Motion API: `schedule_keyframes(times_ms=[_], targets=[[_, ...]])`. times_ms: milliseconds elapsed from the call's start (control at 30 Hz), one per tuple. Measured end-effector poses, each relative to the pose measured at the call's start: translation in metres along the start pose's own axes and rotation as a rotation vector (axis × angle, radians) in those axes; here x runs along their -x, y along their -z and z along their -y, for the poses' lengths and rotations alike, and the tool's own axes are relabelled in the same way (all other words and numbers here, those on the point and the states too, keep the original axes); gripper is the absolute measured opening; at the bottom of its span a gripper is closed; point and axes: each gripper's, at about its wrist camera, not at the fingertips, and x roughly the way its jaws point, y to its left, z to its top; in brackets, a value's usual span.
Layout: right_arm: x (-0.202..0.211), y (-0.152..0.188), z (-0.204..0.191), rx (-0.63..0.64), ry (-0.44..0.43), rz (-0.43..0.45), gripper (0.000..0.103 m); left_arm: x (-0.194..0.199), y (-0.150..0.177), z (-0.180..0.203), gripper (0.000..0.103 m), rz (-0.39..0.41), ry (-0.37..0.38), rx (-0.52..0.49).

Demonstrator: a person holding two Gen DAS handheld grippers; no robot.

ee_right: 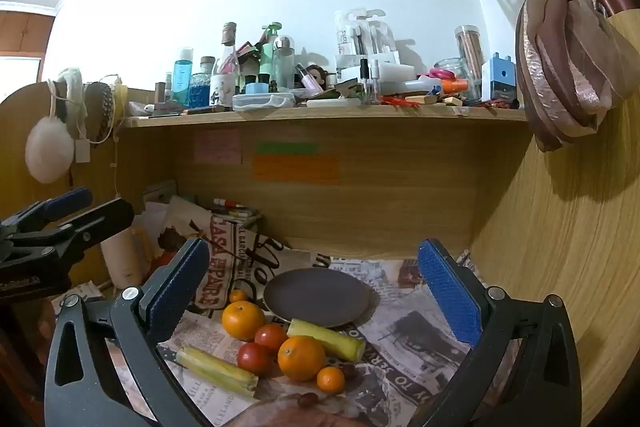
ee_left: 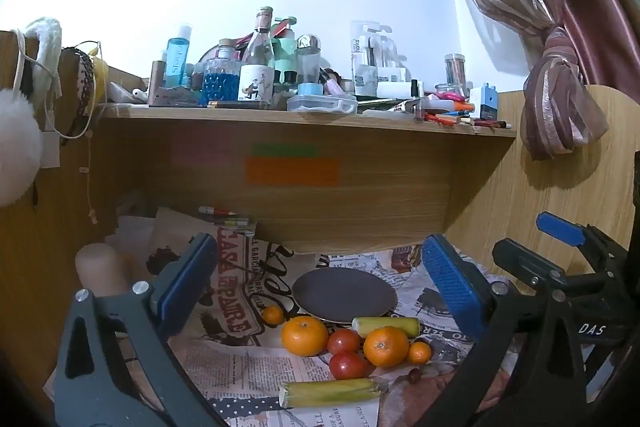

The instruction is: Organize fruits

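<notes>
A dark round plate [ee_left: 344, 295] [ee_right: 316, 297] lies empty on newspaper. In front of it are two large oranges [ee_left: 305, 335] [ee_right: 301, 357], two small oranges [ee_left: 419, 352] [ee_right: 330, 379], two red tomatoes [ee_left: 343, 341] [ee_right: 253, 358] and two yellow-green stalk pieces [ee_left: 330, 391] [ee_right: 218, 371]. Small dark red fruits [ee_right: 307, 399] lie nearest me. My left gripper [ee_left: 320, 267] hovers open above and short of the fruit, with nothing between its blue pads. To its right my right gripper [ee_right: 314, 267] is likewise open and empty. Each gripper shows at the edge of the other's view.
A wooden shelf [ee_left: 304, 117] crowded with bottles and jars overhangs the desk's back. Wooden panels close in both sides, and a knotted curtain [ee_right: 568, 75] hangs at the right. A cream cylinder [ee_left: 100, 267] and paper clutter fill the back left corner.
</notes>
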Motion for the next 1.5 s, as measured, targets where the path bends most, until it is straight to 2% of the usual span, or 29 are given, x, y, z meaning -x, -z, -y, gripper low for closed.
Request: schedule_keyframes(times_ms=[1500], targets=[[0.0068, -0.0038, -0.0001, -0.023, -0.003, 0.014, 0.103, 0.001, 0.0005, 0.0008, 0.103, 0.005, 0.003, -0.013]])
